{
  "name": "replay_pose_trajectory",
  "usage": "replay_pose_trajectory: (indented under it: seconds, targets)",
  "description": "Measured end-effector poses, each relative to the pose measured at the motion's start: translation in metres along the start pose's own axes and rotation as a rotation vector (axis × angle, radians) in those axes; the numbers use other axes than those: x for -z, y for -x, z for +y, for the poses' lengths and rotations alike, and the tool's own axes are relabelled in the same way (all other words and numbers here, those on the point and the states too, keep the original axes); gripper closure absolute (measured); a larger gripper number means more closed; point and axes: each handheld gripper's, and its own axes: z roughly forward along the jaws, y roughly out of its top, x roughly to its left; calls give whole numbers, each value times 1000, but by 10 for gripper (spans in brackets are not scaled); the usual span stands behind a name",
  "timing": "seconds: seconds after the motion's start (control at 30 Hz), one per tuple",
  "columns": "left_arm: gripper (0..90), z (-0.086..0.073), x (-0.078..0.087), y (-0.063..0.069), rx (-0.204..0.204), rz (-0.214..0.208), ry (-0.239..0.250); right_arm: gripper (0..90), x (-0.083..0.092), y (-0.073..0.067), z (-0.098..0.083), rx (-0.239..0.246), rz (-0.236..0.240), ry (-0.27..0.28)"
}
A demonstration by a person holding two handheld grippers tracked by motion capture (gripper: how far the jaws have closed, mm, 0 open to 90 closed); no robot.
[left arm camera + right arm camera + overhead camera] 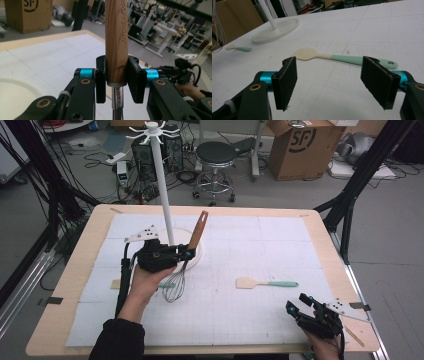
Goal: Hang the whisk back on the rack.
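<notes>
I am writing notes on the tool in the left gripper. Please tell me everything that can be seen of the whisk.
The whisk has a brown wooden handle, printed "KITCHEN TOOL", a short metal neck and a balloon of thin metal wires. The left gripper is shut on the lower end of the handle, just above the neck. The whisk hangs with its wires down and its handle tilted up toward the white stand. Whether the wires touch the white mat I cannot tell.

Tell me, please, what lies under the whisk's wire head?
Under the whisk, held by the left gripper, lies a small mint-handled utensil on the white mat; its head is hidden behind the hand.
</notes>
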Motion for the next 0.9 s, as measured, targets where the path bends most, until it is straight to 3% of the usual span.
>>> replay_pose_trajectory:
  seconds: [0.27,0.47,0.77,0.9]
  targets:
    - [713,18,18,0,-17,20,64,289,-1,0,0,3,1,-8]
    - [712,30,33,-4,-9,-3,131,289,-1,0,-1,2,-1,-9]
    - [713,49,47,-1,-29,5,167,289,-1,0,-1,0,-3,-11]
    - [713,53,52,0,-27,-4,230,289,-1,0,-1,-1,-5,-12]
